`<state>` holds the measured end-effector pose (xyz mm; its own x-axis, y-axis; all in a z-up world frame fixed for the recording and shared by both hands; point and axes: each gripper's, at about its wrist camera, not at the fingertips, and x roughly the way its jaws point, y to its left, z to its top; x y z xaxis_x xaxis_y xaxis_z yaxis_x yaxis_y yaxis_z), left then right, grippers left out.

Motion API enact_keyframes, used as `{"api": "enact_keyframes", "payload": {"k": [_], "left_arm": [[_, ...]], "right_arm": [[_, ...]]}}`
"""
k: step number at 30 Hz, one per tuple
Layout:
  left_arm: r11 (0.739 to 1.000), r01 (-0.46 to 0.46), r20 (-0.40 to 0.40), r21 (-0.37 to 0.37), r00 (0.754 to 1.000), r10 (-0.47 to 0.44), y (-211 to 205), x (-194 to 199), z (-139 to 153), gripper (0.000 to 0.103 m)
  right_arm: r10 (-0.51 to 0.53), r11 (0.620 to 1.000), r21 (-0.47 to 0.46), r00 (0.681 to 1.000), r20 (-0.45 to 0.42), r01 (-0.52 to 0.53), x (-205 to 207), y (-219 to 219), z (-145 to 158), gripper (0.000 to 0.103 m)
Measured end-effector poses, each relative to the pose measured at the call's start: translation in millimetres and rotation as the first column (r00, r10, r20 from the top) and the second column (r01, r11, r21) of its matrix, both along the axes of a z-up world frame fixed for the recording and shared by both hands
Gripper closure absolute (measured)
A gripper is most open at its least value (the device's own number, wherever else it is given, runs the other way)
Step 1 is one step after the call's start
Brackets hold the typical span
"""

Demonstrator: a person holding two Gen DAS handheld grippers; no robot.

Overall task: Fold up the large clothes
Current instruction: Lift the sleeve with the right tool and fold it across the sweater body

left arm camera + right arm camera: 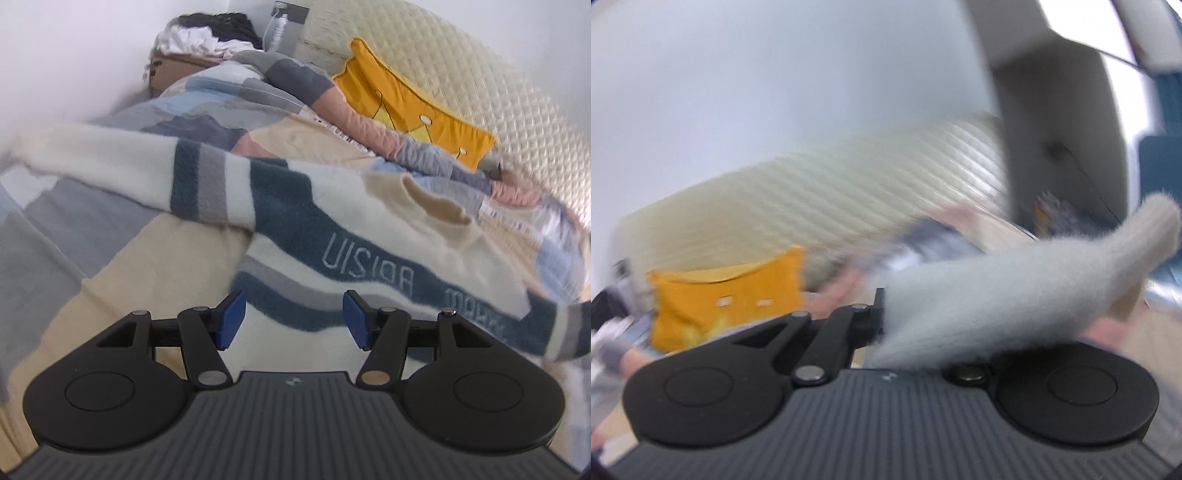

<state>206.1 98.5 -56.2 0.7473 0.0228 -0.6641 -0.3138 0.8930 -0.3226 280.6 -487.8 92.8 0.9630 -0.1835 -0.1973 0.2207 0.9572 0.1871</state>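
Sweater (pixel 369 236) lettering shows left; right claw (pixel 886 317) pinches its sleeve (pixel 1015 280).

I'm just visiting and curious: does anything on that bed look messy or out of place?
The striped sweater lies crooked across the bed, one sleeve flung out sideways. The right gripper is shut on its other, fuzzy white sleeve, lifted off the bed. Nothing looks spilled or damaged.
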Motion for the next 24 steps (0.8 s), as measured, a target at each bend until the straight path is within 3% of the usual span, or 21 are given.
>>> {"api": "enact_keyframes", "payload": {"k": [3, 7, 10, 16, 21, 24], "left_arm": [[0.995, 0.023, 0.034, -0.100, 0.999, -0.019, 10.0, -5.2, 7.1, 0.039], [0.997, 0.051, 0.070, -0.054, 0.996, -0.047, 17.7, -16.8, 16.1, 0.039], [0.992, 0.056, 0.075, -0.110, 0.996, -0.048, 32.6, -27.7, 11.9, 0.039], [0.956, 0.028, 0.082, -0.292, 0.997, -0.004, 71.1, -44.6, 2.0, 0.039], [0.927, -0.005, 0.087, -0.374, 0.995, 0.041, 92.2, -48.7, -3.3, 0.039], [0.900, -0.020, 0.078, -0.435, 0.995, 0.060, 101.0, -45.9, -10.8, 0.039]], "right_arm": [[0.095, 0.993, -0.072, 0.995, -0.008, -0.096, -14.1, 56.9, 18.6, 0.094], [0.192, 0.961, -0.202, 0.981, -0.001, -0.189, -38.7, 131.4, 29.3, 0.093], [0.262, 0.937, -0.232, 0.965, -0.019, -0.259, -61.1, 174.8, 23.5, 0.093], [0.330, 0.887, -0.300, 0.936, -0.124, -0.352, -102.4, 250.3, -14.5, 0.093], [0.398, 0.789, -0.401, 0.885, -0.242, -0.465, -127.5, 313.5, -57.2, 0.093], [0.430, 0.741, -0.411, 0.845, -0.318, -0.531, -139.2, 338.9, -90.4, 0.092]]}}
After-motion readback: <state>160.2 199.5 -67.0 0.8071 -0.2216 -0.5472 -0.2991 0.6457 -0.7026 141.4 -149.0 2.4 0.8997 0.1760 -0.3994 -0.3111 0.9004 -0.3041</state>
